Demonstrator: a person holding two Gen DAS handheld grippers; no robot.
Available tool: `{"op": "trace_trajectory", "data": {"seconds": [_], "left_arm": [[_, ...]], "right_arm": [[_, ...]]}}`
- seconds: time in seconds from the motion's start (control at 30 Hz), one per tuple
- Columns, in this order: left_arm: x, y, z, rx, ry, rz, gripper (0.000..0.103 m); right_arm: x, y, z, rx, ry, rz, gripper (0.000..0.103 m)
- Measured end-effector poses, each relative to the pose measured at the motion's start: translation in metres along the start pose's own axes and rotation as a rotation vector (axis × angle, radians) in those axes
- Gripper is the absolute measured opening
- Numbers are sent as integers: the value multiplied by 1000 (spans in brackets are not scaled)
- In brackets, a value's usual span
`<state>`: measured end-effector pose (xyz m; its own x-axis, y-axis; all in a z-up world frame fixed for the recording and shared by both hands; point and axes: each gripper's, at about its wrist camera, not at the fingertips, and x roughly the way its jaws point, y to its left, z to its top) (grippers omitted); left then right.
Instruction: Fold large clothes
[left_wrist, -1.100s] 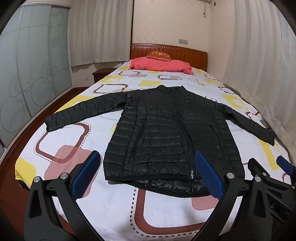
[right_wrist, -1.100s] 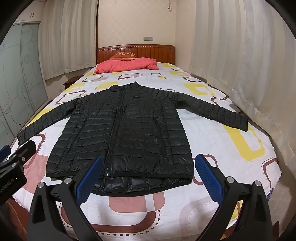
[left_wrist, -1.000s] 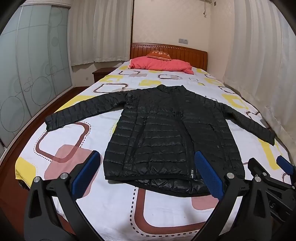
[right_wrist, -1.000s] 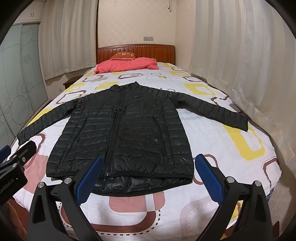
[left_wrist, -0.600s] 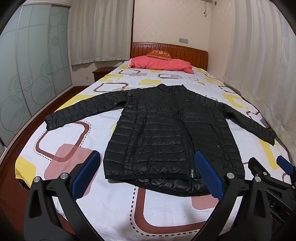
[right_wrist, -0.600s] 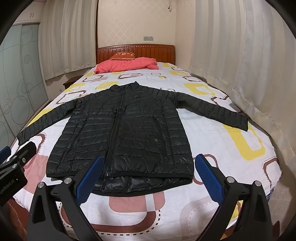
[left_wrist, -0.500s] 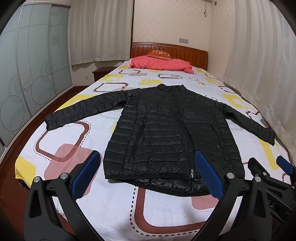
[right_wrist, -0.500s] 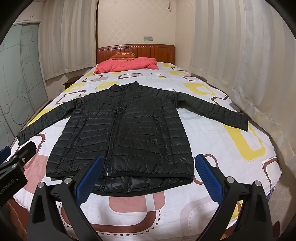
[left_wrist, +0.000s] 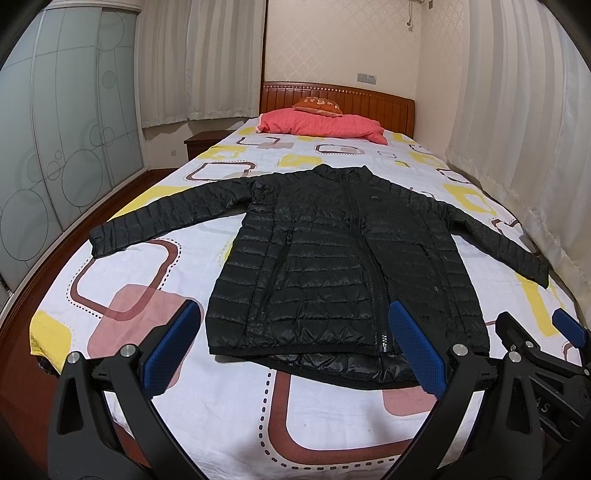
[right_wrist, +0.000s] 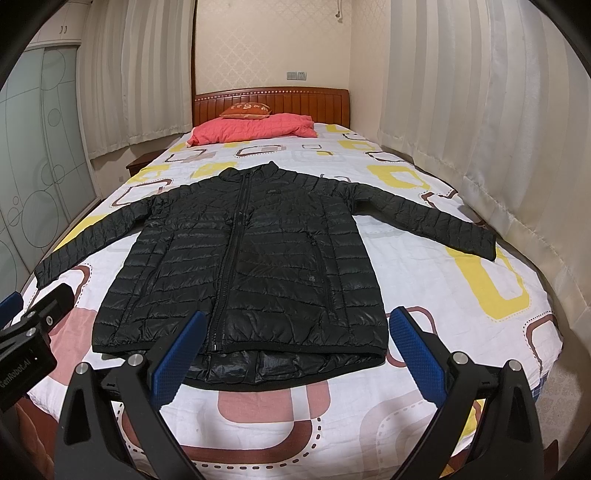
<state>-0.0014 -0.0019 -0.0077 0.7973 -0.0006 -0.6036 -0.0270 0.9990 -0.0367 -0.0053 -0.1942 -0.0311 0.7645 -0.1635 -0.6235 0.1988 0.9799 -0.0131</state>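
Observation:
A black quilted puffer jacket (left_wrist: 332, 258) lies flat and zipped on the bed, front up, collar toward the headboard, both sleeves spread out sideways. It also shows in the right wrist view (right_wrist: 255, 258). My left gripper (left_wrist: 295, 347) is open and empty, held above the foot of the bed just short of the jacket's hem. My right gripper (right_wrist: 295, 347) is open and empty, also just short of the hem, to the right of the left one. Each gripper's side shows at the edge of the other's view.
The bed (left_wrist: 221, 406) has a white sheet with pink, brown and yellow squares. A pink pillow (left_wrist: 321, 123) and an orange cushion (left_wrist: 317, 102) lie by the wooden headboard (right_wrist: 269, 99). Curtains (right_wrist: 480, 110) hang along the right; glass wardrobe doors (left_wrist: 55, 147) stand left.

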Motion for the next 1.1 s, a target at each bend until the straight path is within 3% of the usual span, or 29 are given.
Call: {"op": "trace_trajectory", "data": {"seconds": [1.1], "left_arm": [[2, 2, 1, -2, 9, 0, 101]], "right_arm": [[1, 0, -1, 0, 3, 0, 98]]}}
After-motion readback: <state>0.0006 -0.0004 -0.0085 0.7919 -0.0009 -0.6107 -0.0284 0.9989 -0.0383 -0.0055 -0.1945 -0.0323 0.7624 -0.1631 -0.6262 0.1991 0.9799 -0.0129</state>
